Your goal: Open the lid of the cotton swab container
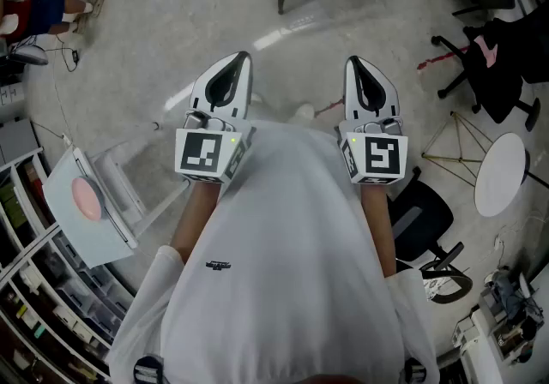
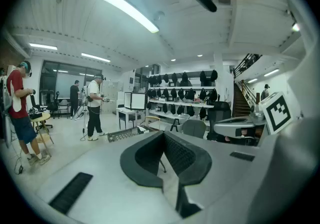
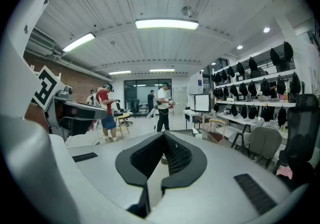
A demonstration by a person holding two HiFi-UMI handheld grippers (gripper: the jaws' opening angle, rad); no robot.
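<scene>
Left tool [image 1: 244, 57], right tool [image 1: 352, 61] closed; black chair [image 1: 502, 65] right, white table [image 1: 93, 238] left.

Matt plastic left hand-held gripper [image 1: 243, 59], glossy floor [image 1: 146, 39], cloth shirt [image 1: 292, 237]

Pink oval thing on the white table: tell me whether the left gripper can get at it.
Probably not from here: the left gripper, shut and empty, points ahead; the pink oval thing lies on the white table off to its left. Nothing blocks the way.
</scene>
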